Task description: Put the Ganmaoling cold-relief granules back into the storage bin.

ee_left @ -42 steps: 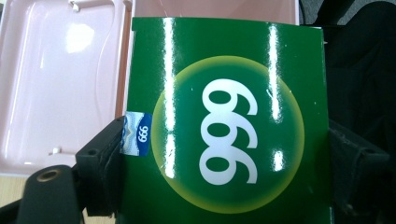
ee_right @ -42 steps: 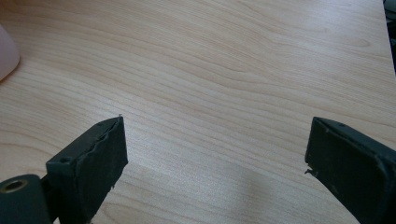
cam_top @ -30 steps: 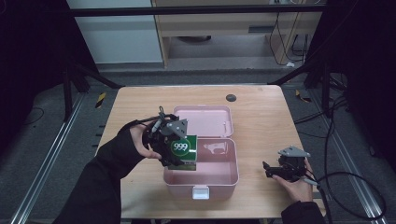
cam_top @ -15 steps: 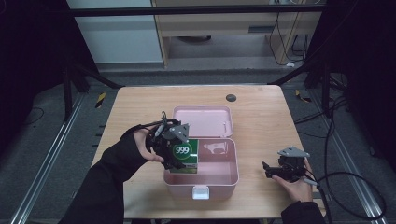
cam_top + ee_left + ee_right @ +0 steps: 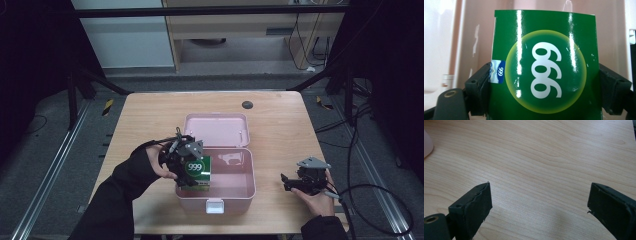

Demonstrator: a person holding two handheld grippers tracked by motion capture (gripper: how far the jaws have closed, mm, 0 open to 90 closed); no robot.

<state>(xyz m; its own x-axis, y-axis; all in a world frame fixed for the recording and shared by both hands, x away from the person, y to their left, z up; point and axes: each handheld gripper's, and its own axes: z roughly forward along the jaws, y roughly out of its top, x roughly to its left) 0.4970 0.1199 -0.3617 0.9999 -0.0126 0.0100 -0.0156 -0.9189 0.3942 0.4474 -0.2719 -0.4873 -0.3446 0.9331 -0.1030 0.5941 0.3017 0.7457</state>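
The left tool [image 5: 192, 167] is clamped on the green box [image 5: 196, 172], low over the left end of the open pink case [image 5: 240, 192], apparently not yet released inside, while the right tool [image 5: 292, 183] rests empty, jaws apart, on the worktop [image 5: 150, 115].

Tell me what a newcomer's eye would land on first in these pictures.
First, the glossy green box marked 999, clamped between the jaws of the left gripper over the left end of the open pink case at the table's near middle. Next, the right gripper near the table's right edge, jaws wide apart over bare wood.
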